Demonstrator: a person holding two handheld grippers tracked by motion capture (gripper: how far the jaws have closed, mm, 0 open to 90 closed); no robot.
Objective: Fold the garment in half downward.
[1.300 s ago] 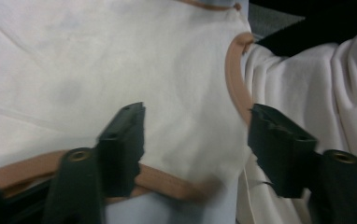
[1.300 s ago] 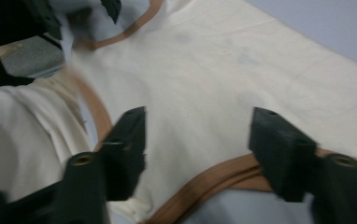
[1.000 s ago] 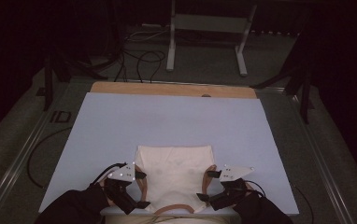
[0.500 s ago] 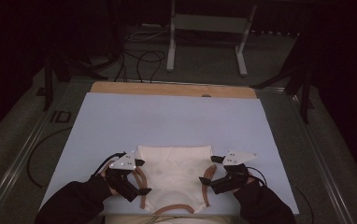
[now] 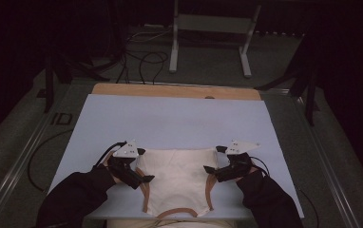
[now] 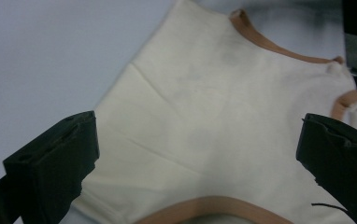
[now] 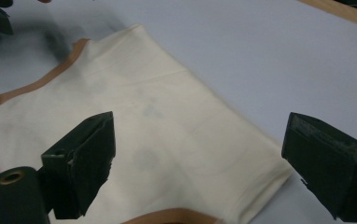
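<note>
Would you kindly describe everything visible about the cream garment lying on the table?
The cream garment looks like a soft knit top with tan-orange binding along its neckline and armholes. It lies flat, folded, on the pale blue table cover, neckline toward the person at the near edge. Faint creases cross the cloth, and a few dim grey marks show. The left gripper and right gripper hover at its two sides, jaws wide open; whether they touch the fabric cannot be told.
</note>
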